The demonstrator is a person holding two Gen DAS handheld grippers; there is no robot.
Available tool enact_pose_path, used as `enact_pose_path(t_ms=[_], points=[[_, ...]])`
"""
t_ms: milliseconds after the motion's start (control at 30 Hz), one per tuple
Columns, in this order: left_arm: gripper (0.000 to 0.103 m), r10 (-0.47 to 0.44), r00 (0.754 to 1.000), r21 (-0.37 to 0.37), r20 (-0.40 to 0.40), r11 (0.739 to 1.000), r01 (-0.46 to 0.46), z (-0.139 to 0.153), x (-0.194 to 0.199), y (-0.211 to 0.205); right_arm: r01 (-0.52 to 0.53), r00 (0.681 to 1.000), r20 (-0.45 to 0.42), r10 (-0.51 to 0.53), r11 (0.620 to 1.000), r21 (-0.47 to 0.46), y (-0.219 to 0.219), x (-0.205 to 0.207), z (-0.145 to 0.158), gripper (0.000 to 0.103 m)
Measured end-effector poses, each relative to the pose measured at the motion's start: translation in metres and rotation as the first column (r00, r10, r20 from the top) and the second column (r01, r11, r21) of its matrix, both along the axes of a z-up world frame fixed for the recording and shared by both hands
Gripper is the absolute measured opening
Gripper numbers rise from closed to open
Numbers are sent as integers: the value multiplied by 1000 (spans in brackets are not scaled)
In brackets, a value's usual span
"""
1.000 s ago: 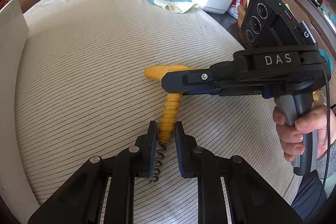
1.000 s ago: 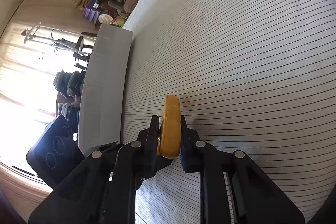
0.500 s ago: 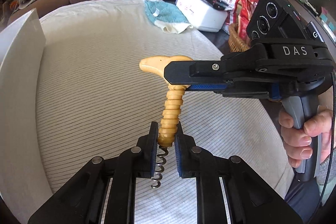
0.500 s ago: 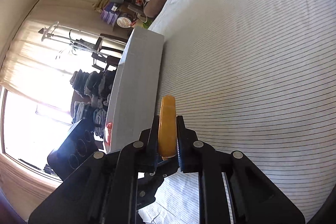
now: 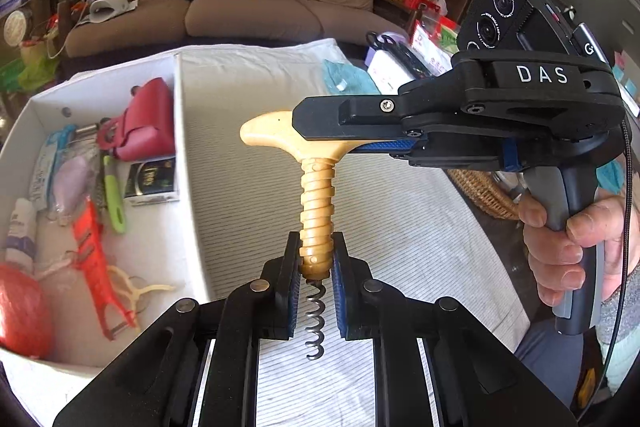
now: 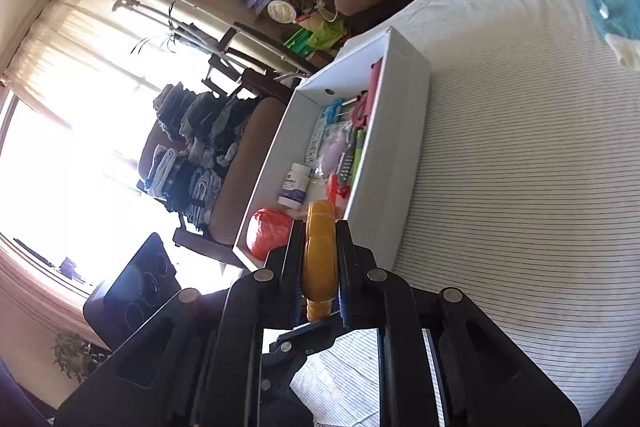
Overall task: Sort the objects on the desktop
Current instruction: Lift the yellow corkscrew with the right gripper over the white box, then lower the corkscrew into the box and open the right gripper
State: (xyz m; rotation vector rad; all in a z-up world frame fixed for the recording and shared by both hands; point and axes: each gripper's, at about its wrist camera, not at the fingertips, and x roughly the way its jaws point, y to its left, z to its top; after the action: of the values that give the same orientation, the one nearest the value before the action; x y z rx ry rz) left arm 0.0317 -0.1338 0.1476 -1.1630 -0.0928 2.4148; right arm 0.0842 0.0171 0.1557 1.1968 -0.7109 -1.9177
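Above striped cloth (image 5: 400, 227), both tongs (image 5: 315, 263) (image 6: 320, 267) pinch the corkscrew (image 5: 316, 203).

My black tongs (image 5: 316, 263) have blue pads (image 5: 340, 291). The corkscrew (image 5: 316, 195) is yellow, the cloth (image 5: 400, 227) white with thin dark stripes, the box (image 5: 184, 147) white.

The left wrist view looks forward along the left gripper (image 5: 315, 259), close above the striped desk (image 5: 400, 227), facing the sofa (image 5: 248, 3) at the far side of the room. The right wrist view looks along the right gripper (image 6: 320, 259), rolled sideways, facing the bright window (image 6: 60, 147). Both views share the corkscrew (image 5: 316, 203), seen at very close range, the white box (image 6: 400, 131) and the striped cloth.
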Motion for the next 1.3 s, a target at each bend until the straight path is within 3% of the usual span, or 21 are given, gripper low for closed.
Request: enact_pose_path(t_ms=[200,467,700,800,933,1133,1300], points=[[13,83,996,59,35,995,-85,0,-3,-70,-41,999,3,41,998,36,-69,-2,13,13],[14,152,974,142,171,974,-177,-45,-42,-129,-57,998,49,49,986,159,-141,-33,-10,14],[14,125,957,61,261,987,-146,-78,-80,-120,-50,994,110,16,949,310,-161,-64,-45,14],[14,105,955,32,276,992,-118,-83,-91,-112,-73,992,126,21,905,420,-168,-74,-53,14],[14,81,950,29,302,995,-94,-91,-100,-109,-142,987,148,71,818,557,-187,-80,-59,16],[11,104,936,29,336,992,-121,-104,-106,-116,-177,984,135,114,642,746,-206,-81,-73,17],[11,113,935,34,337,991,-132,-102,-105,-119,-176,984,117,134,631,755,-207,-77,-72,18]])
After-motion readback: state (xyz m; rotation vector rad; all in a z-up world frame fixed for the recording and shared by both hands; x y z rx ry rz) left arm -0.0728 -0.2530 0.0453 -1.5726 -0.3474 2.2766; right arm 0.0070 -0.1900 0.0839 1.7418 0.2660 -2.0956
